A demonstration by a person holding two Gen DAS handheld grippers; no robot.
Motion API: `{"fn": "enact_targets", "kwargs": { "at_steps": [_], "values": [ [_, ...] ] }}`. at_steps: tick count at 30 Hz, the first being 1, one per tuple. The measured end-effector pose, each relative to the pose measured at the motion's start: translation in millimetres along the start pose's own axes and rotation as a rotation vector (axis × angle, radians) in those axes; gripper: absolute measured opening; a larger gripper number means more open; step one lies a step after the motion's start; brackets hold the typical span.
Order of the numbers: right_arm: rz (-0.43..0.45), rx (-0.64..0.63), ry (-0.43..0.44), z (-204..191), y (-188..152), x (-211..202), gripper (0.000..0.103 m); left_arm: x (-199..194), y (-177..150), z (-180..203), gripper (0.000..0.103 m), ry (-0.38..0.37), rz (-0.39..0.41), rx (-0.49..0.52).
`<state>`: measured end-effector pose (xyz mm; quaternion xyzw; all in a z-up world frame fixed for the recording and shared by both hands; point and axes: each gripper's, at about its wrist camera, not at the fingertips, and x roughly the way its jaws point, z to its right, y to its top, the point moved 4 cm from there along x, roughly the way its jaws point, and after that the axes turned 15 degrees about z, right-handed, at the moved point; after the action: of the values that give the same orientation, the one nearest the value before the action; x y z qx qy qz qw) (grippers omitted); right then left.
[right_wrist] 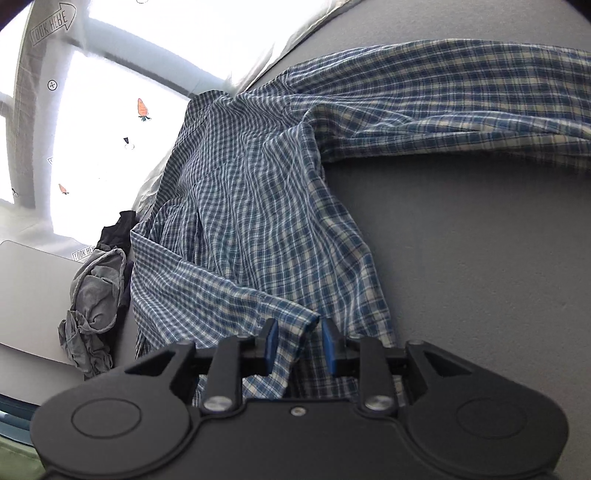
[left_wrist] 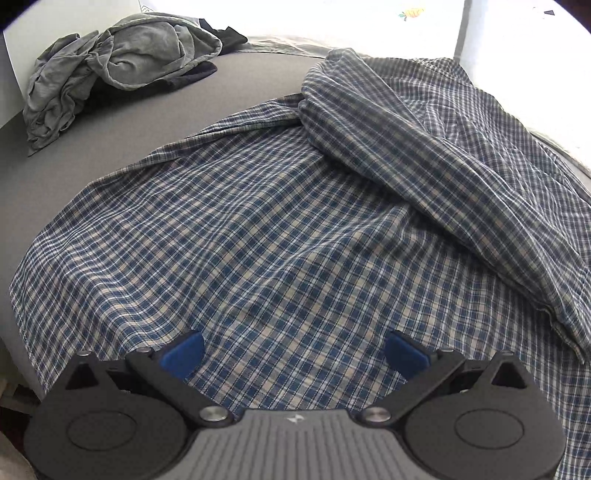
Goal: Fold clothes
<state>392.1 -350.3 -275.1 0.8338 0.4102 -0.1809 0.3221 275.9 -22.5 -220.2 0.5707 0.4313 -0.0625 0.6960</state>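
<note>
Plaid shirt (left_wrist: 258, 229), blue and cream check, lies spread over a grey surface (left_wrist: 229, 85) and fills the centre and right of the left wrist view. One sleeve (left_wrist: 424, 155) is laid across the body, running from upper centre down to the right edge.

Left gripper (left_wrist: 294, 352) at the bottom of that frame, above the shirt's near part. Its blue pads (left_wrist: 184, 352) stand wide apart, with only flat cloth showing in the gap; nothing gripped.

Upper left of the same view: a crumpled grey garment (left_wrist: 110, 70) heaped on the surface, well apart from the shirt, dark fabric (left_wrist: 229, 35) behind it.

Right wrist view: shirt runs from centre to lower centre, the other sleeve (right_wrist: 461, 96) stretched toward the upper right. Right gripper (right_wrist: 300, 345) at lower centre, jaws partly parted. A cuff edge (right_wrist: 295, 321) sits in the gap between the pads; the pads do not press on it.

Patterned white curtain (right_wrist: 122, 122) at upper left, brightly backlit.
</note>
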Motion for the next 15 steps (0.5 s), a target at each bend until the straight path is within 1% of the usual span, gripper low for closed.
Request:
{"fn": "enact_targets", "kwargs": {
  "at_steps": [2, 4, 5, 7, 8, 9, 13, 15],
  "values": [
    [-0.018, 0.046, 0.022, 4, -3, 2, 0.034, -1, -1, 0, 0.103, 0.004, 0.012, -0.002],
    [-0.024, 0.051, 0.04, 3, -5, 5, 0.036, -1, -2, 0, 0.103, 0.006, 0.02, -0.003],
    [-0.027, 0.041, 0.047, 1, -6, 6, 0.035, -1, -2, 0, 0.103, 0.005, 0.02, -0.002],
    [-0.035, 0.013, 0.06, -5, -9, 10, 0.024, 0, -1, 0, 0.103, 0.001, 0.013, 0.0],
    [-0.032, -0.001, 0.065, -7, -9, 10, 0.011, 0, 0, 0, 0.103, -0.002, 0.01, 0.003],
    [-0.025, -0.015, 0.069, -10, -10, 9, 0.004, 1, 0, 0, 0.103, -0.005, 0.009, 0.005],
    [0.015, -0.067, 0.112, -23, -1, 2, 0.002, 1, -1, -1, 0.103, -0.014, 0.01, 0.013],
    [0.062, -0.095, 0.125, -29, 9, -5, 0.002, 1, -1, -1, 0.103, -0.017, 0.012, 0.015]
  ]
}}
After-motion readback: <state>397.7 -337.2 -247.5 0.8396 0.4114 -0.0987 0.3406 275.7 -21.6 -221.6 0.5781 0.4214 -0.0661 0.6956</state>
